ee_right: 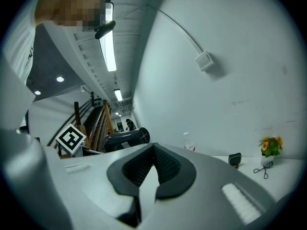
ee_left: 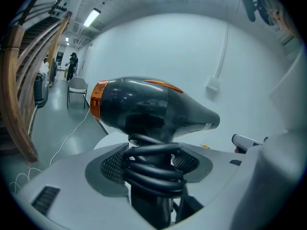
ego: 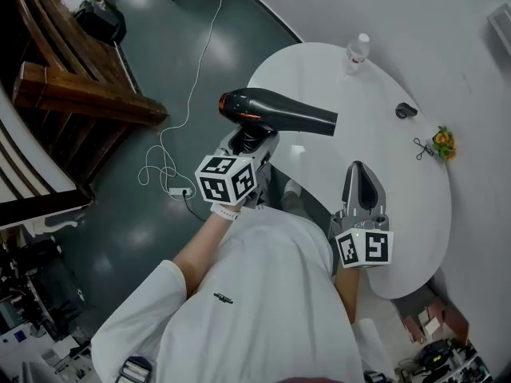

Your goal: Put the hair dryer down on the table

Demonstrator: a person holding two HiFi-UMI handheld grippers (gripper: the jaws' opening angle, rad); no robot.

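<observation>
Dryer (ego: pixel 275 112) is clamped by its handle (ee_left: pixel 149 202) in your left gripper (ego: pixel 250 140), body level over the table (ego: pixel 403 206) edge, likely so it lands flat; your right gripper (ego: pixel 361 180) is closed, empty, off to the side.

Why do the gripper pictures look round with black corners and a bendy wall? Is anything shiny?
Left gripper view: the wide-angle lens curves the wall and blackens the corners; the glossy black hair dryer with an orange ring carries light reflections. Right gripper view: same curving, plus a glaring ceiling strip light. Head view: straighter lines, pale lamp patches on the dark floor.
</observation>
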